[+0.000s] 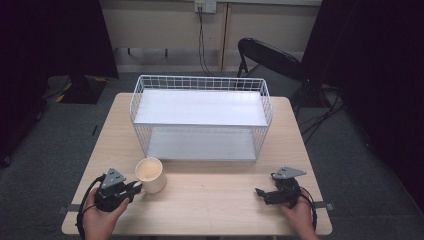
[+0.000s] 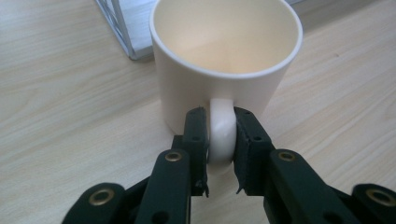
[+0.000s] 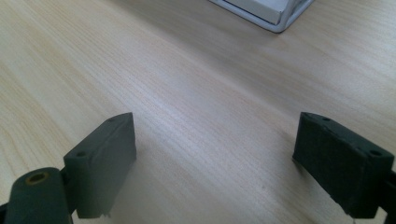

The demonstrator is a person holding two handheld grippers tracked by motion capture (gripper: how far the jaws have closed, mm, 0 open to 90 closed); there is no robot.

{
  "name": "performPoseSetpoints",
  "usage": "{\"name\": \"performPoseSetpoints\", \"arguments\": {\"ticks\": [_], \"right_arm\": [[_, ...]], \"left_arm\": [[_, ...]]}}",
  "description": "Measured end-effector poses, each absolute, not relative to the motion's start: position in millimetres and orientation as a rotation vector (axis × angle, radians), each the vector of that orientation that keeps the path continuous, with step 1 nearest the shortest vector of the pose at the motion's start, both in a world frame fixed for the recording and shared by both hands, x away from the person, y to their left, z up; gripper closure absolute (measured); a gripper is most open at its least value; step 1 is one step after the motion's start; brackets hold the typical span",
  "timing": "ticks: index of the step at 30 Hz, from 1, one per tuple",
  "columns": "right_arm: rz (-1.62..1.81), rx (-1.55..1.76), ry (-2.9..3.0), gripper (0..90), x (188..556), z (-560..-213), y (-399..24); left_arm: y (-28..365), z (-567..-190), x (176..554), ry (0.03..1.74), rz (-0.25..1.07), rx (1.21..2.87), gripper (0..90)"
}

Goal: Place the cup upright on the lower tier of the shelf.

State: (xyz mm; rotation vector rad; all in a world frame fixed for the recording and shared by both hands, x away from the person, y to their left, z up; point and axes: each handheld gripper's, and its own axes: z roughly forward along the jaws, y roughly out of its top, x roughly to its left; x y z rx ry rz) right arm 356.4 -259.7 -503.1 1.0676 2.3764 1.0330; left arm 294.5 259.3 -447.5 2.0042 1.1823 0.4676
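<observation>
Gripping with our left gripper (image 2: 220,140), we are pinching the handle of the cream ceramic mug (image 2: 224,56), standing upright near the white wire shelf basket (image 1: 200,100). Our right gripper (image 3: 215,163) is hovering spread over bare light wooden table (image 1: 215,200).

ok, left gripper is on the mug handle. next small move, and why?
Probably lift the mug straight up a little. The left gripper is clamped on the handle, the mug stands upright on the table just in front of the wire rack, and the right gripper sits open and apart.
</observation>
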Motion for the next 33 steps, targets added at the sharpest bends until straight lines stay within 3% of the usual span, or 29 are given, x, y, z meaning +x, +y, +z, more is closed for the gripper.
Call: {"name": "performPoseSetpoints", "arguments": {"ticks": [14,33], "right_arm": [[1.033,1.067,2.376,12.1,356.4,-503.1,-259.7],[1.034,1.068,2.377,12.1,356.8,-503.1,-259.6]], "left_arm": [[256.2,-444.5,294.7,1.17,0.474,2.059,80.1],[254.4,-429.9,286.4,1.104,0.564,1.994,80.4]]}}
